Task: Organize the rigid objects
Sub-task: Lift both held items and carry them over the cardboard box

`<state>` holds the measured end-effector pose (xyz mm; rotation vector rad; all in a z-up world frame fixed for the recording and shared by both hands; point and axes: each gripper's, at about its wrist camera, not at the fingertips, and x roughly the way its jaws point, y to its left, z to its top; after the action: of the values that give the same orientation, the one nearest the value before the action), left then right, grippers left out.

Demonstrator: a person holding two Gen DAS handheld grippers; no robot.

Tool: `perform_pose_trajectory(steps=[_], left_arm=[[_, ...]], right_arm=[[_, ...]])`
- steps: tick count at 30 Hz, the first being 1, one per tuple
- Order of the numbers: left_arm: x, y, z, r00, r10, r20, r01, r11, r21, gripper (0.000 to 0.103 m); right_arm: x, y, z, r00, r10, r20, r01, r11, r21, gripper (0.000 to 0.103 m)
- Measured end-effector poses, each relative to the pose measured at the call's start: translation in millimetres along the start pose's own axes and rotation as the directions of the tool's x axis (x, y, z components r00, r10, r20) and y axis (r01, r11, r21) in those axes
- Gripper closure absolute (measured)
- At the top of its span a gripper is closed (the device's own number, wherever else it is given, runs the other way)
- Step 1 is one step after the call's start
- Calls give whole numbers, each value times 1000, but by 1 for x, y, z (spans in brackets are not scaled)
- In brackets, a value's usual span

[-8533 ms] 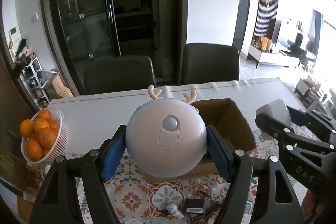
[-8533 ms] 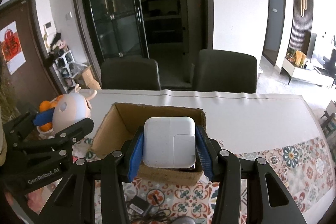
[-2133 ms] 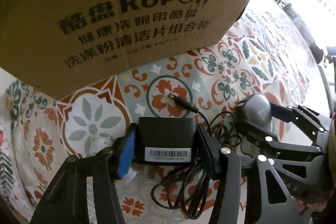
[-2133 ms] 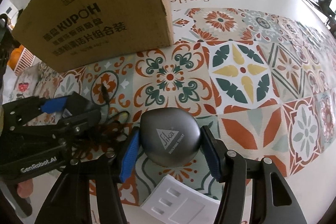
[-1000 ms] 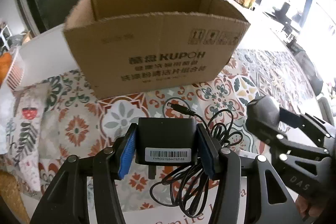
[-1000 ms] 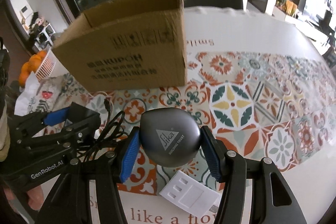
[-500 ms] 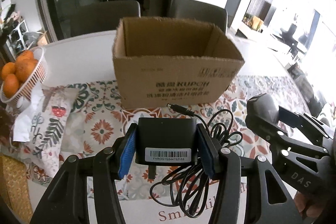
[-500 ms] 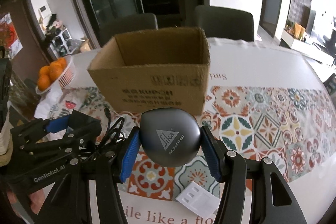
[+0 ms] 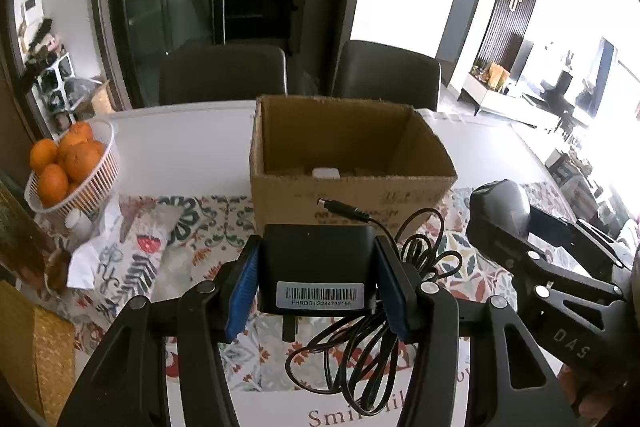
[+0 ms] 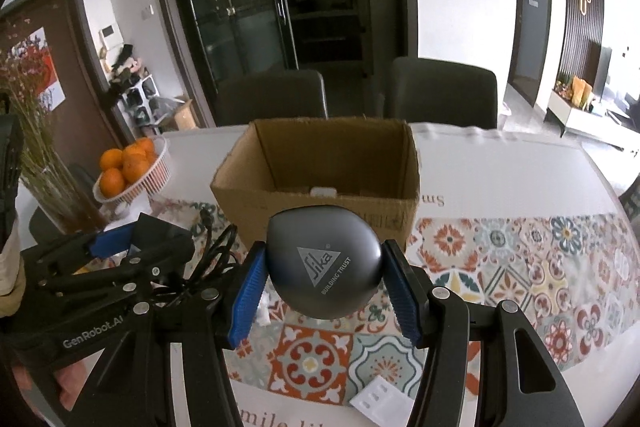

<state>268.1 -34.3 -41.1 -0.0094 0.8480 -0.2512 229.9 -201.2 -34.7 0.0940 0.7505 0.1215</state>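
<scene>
Your left gripper [image 9: 318, 283] has its jaws closed on a black power adapter [image 9: 318, 269], the blue pads [image 9: 244, 285] pressing flat against its two sides. The adapter's barcode label faces back toward you, and a plug pin sticks out from its underside. Its black cable [image 9: 360, 339] hangs in loose loops below and to the right of the jaws, with the barrel plug [image 9: 340, 209] jutting up just above the adapter's top edge.

Your right gripper [image 10: 324, 275] is likewise closed, its jaws holding a rounded grey object [image 10: 322, 267] marked "Sika Building Trust" between the blue pads [image 10: 402, 299]. Seen from the left wrist view, that grey object sits off to the right of your left jaws, at about the same height.

Straight ahead of both sets of jaws, beyond what they carry, stands the open cardboard box [image 9: 352, 191] on the patterned tablecloth [image 10: 520, 267]. Inside it, near the front wall, you can see the top of a white item [image 9: 326, 173]; how much else lies in the box cannot be told from here.

Below and to the right of your right jaws, a small white flat piece [image 10: 380, 401] lies on the table. Far to the left of your left jaws sits a white basket of oranges [image 9: 76, 167], and two dark chairs [image 9: 224, 75] stand behind the box.
</scene>
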Motion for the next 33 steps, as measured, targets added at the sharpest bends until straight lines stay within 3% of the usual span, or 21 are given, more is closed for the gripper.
perform_pose_trajectory(steps=[15,33], left_arm=[[-6,5,43,997,12,81,-11,1000,-17,49],[12,11,89,994,42,103,-42,999,-3,49]], right_arm=[[-2,1,45,997,0,82,2,1000,-30,45],[19,-7,85,996,-7,93,10,999,-32,45]])
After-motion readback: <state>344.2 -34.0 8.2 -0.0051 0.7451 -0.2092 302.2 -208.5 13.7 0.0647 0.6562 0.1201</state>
